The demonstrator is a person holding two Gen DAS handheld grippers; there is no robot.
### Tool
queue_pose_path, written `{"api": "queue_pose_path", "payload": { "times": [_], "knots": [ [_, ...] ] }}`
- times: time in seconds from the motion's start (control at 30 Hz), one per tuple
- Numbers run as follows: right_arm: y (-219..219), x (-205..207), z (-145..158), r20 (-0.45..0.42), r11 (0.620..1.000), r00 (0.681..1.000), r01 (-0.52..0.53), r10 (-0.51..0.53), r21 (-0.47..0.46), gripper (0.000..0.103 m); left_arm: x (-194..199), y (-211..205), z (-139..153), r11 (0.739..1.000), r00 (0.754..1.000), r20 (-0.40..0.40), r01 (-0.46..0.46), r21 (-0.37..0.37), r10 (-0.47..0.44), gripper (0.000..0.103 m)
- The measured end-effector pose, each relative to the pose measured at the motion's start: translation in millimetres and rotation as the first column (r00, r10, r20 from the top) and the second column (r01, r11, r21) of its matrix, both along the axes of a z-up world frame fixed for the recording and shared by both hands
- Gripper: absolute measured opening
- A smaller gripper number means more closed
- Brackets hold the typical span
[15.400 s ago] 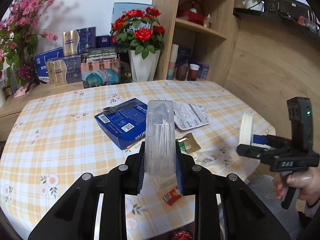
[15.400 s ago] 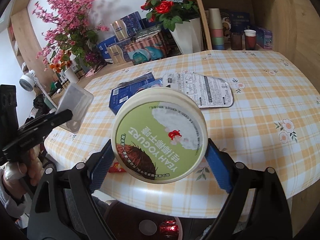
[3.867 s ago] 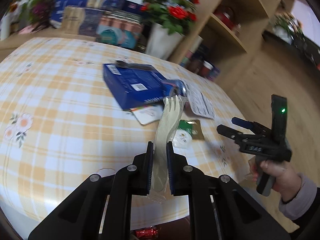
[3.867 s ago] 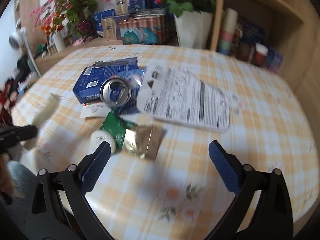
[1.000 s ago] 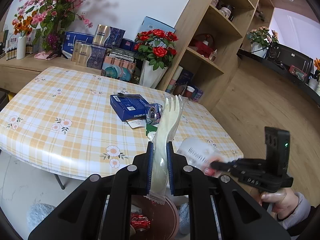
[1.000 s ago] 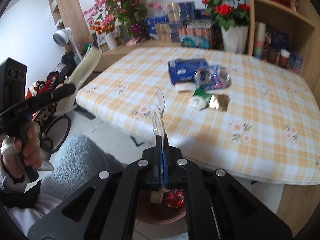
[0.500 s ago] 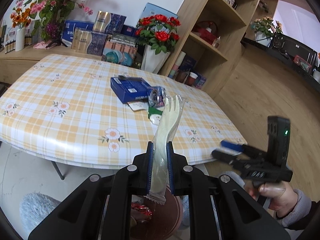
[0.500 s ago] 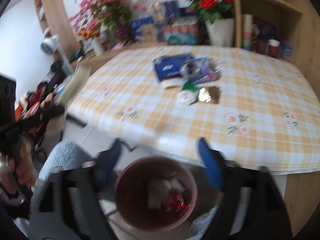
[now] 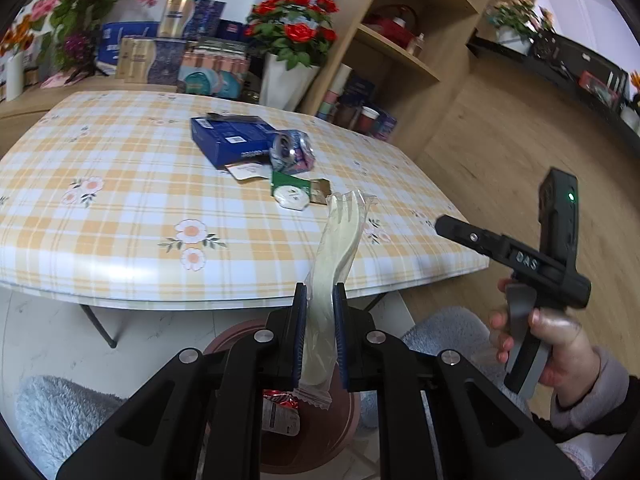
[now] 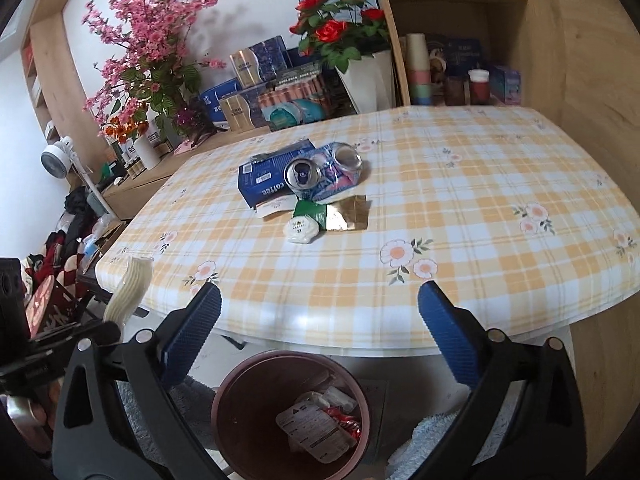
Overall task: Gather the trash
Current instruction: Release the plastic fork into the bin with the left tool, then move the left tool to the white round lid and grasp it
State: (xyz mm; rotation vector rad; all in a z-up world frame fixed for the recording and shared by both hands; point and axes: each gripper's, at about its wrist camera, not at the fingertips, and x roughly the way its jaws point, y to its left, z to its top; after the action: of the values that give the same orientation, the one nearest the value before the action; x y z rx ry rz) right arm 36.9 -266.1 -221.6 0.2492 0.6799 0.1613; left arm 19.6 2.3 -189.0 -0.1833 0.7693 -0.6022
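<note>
My left gripper (image 9: pixel 320 294) is shut on a cream plastic fork in a clear wrapper (image 9: pixel 340 232), held upright over the brown bin (image 9: pixel 328 440). My right gripper (image 10: pixel 318 308) hangs above the same bin (image 10: pixel 224 392); its jaws are opening wide with nothing between them. A flat printed pack (image 10: pixel 316 428) and red wrappers lie in the bin. On the checked table (image 10: pixel 480 208) remain a blue box (image 10: pixel 264 178), a crushed can (image 10: pixel 324 172), a green and gold wrapper (image 10: pixel 336 212) and a white lid (image 10: pixel 302 230). The left gripper and fork (image 10: pixel 132 284) show at the left edge of the right wrist view.
A person's hand (image 9: pixel 552 344) holds the right gripper (image 9: pixel 444 224) at the table's right corner. A vase of red roses (image 10: pixel 368 80), boxes and a wooden shelf (image 10: pixel 460 52) stand behind the table. Grey rugs (image 9: pixel 52 420) lie beside the bin, under the table's near edge.
The right gripper went from shut on a thin clear plastic piece to wide open, and that piece is gone from it. The left gripper sank nearer the bin with the fork.
</note>
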Motion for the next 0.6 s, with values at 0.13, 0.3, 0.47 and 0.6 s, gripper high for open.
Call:
{"api": "queue_pose_path", "payload": {
  "times": [0.13,0.3,0.47,0.6],
  "knots": [
    [-5.1,-1.9,-0.3,0.003,1.000,1.000,0.013,-0.013,0.003,0.097,0.2,-6.4,-1.8,1.000,1.000,-0.004,0.026,0.006,-0.026,0.013],
    [-5.1,-2.4,-2.0,0.004,1.000,1.000,-0.003,0.003,0.013,0.097,1.3,-8.3,-5.1,0.999,0.999,-0.017,0.037,0.008,-0.036,0.015],
    [-1.6,-2.1,-1.9,-0.001,1.000,1.000,-0.002,0.002,-0.009,0.097,1.5,-8.0,-5.1,0.999,0.999,-0.021,0.037,0.002,-0.037,0.052],
    [0.3,-1.6,-3.4,-0.013,1.000,1.000,0.002,-0.002,-0.026,0.097,2.9,-4.5,-5.2,1.000,1.000,-0.013,0.002,0.014,-0.002,0.071]
  ]
}}
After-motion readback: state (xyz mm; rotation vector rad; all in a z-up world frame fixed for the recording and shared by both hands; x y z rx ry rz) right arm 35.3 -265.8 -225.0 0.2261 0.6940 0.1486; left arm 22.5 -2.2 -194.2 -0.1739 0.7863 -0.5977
